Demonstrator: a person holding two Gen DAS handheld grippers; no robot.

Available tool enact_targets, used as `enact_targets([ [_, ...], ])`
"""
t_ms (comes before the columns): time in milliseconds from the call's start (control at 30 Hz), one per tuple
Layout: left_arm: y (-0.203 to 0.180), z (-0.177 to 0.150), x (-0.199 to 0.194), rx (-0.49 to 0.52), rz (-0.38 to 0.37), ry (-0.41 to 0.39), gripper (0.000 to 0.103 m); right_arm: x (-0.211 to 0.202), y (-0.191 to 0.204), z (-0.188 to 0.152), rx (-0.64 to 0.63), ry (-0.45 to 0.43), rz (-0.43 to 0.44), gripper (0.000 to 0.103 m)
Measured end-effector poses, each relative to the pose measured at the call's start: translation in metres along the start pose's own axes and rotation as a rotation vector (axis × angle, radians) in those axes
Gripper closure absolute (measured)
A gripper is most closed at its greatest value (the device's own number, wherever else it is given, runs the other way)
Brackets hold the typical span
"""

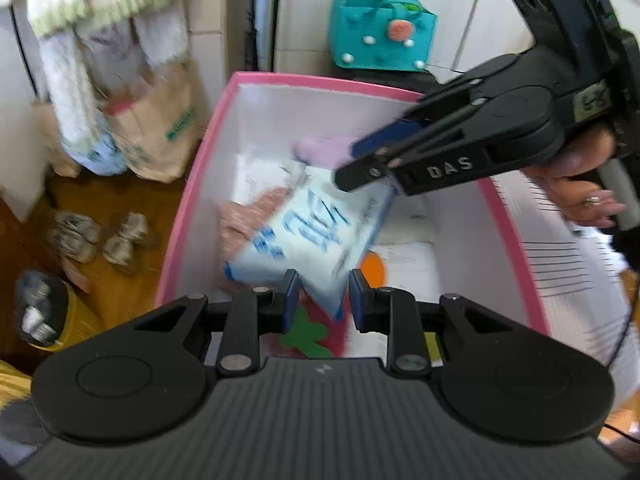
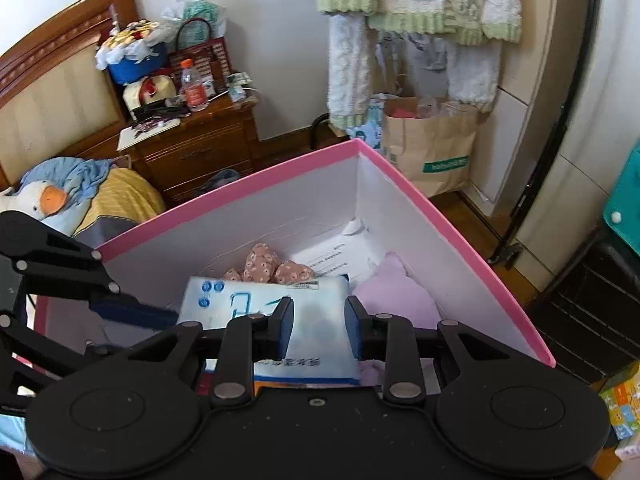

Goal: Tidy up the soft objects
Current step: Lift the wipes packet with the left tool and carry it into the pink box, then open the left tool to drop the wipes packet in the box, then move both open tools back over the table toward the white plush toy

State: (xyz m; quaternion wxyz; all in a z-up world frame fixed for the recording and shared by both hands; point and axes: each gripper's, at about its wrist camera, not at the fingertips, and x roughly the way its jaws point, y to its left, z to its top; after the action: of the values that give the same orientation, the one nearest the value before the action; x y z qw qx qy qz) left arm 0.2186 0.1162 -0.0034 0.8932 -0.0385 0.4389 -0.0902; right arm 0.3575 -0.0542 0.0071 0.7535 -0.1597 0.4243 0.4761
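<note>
A pale blue soft pack (image 1: 312, 232) with blue print hangs tilted inside a white box with a pink rim (image 1: 188, 208). My left gripper (image 1: 325, 300) is shut on its near corner. My right gripper (image 1: 360, 160) comes in from the upper right and clamps the far edge. In the right wrist view the pack (image 2: 320, 304) fills the gap between the right gripper's (image 2: 320, 330) pads, and a left finger (image 2: 132, 314) meets its left edge. Under it lie a pink floral fabric piece (image 2: 264, 264), a lilac cloth (image 2: 396, 296) and white papers.
A brown paper bag (image 1: 160, 132) and hanging fleecy clothes (image 1: 80, 60) stand left of the box, with shoes (image 1: 100, 236) on the wooden floor. A teal bag (image 1: 380, 36) sits behind it. A cluttered nightstand (image 2: 192, 140) and a bed with a duck plush (image 2: 40, 200) lie beyond.
</note>
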Motion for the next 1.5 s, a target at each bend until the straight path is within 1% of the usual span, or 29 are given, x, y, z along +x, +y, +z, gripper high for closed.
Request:
enact_targets([
  [100, -0.004, -0.002, -0.001, 0.029, 0.075, -0.030, 0.076, -0.011, 0.001, -0.005, 0.017, -0.023, 0.014, 0.069],
  [167, -0.002, -0.004, -0.004, 0.027, 0.085, -0.039, 0.076, -0.020, 0.005, -0.008, 0.004, -0.034, 0.002, 0.068],
  [267, 0.002, -0.005, -0.007, -0.001, 0.053, -0.025, 0.075, -0.034, 0.010, -0.014, 0.004, -0.049, -0.004, 0.065],
  [333, 0.002, -0.003, -0.011, -0.007, 0.046, -0.023, 0.073, -0.044, 0.013, -0.019, 0.007, -0.059, -0.006, 0.064],
  [400, 0.000, -0.004, -0.014, -0.001, 0.043, -0.022, 0.070, -0.053, 0.017, -0.024, 0.010, -0.062, -0.005, 0.062],
  [467, -0.003, -0.005, -0.020, 0.006, 0.033, -0.020, 0.069, -0.061, 0.021, -0.028, 0.023, -0.058, -0.009, 0.054],
  [533, -0.006, -0.006, -0.023, 0.015, 0.020, -0.011, 0.067, -0.070, 0.024, -0.032, 0.053, -0.048, -0.024, 0.053],
  [600, -0.010, -0.010, -0.030, 0.037, 0.020, -0.002, 0.062, -0.078, 0.028, -0.039, 0.065, -0.042, -0.019, 0.053],
  [767, -0.018, -0.017, -0.050, 0.057, 0.008, 0.014, 0.062, -0.105, 0.040, -0.051, 0.080, -0.055, -0.007, 0.047],
  [867, -0.023, -0.018, -0.063, 0.068, 0.008, 0.012, 0.052, -0.120, 0.048, -0.058, 0.076, -0.072, -0.015, 0.045],
  [933, -0.027, -0.018, -0.070, 0.070, 0.002, 0.017, 0.051, -0.130, 0.053, -0.062, 0.085, -0.076, -0.017, 0.042],
  [1033, -0.033, -0.018, -0.082, 0.076, -0.021, 0.049, 0.048, -0.145, 0.059, -0.067, 0.096, -0.083, -0.007, 0.040],
  [1100, -0.038, -0.019, -0.092, 0.085, -0.020, 0.056, 0.043, -0.156, 0.063, -0.071, 0.100, -0.088, 0.000, 0.039],
  [1133, -0.041, -0.019, -0.097, 0.092, -0.021, 0.056, 0.042, -0.160, 0.065, -0.074, 0.100, -0.090, 0.001, 0.036],
  [1167, -0.044, -0.019, -0.101, 0.096, -0.025, 0.055, 0.041, -0.165, 0.067, -0.076, 0.100, -0.089, 0.006, 0.032],
  [1200, -0.047, -0.020, -0.105, 0.102, -0.029, 0.054, 0.041, -0.170, 0.068, -0.079, 0.098, -0.087, 0.018, 0.031],
  [1267, -0.055, -0.022, -0.112, 0.119, -0.037, 0.054, 0.040, -0.180, 0.071, -0.085, 0.102, -0.093, 0.028, 0.031],
  [1500, -0.087, -0.033, -0.129, 0.193, -0.070, 0.059, 0.040, -0.213, 0.080, -0.111, 0.107, -0.117, 0.022, 0.028],
])
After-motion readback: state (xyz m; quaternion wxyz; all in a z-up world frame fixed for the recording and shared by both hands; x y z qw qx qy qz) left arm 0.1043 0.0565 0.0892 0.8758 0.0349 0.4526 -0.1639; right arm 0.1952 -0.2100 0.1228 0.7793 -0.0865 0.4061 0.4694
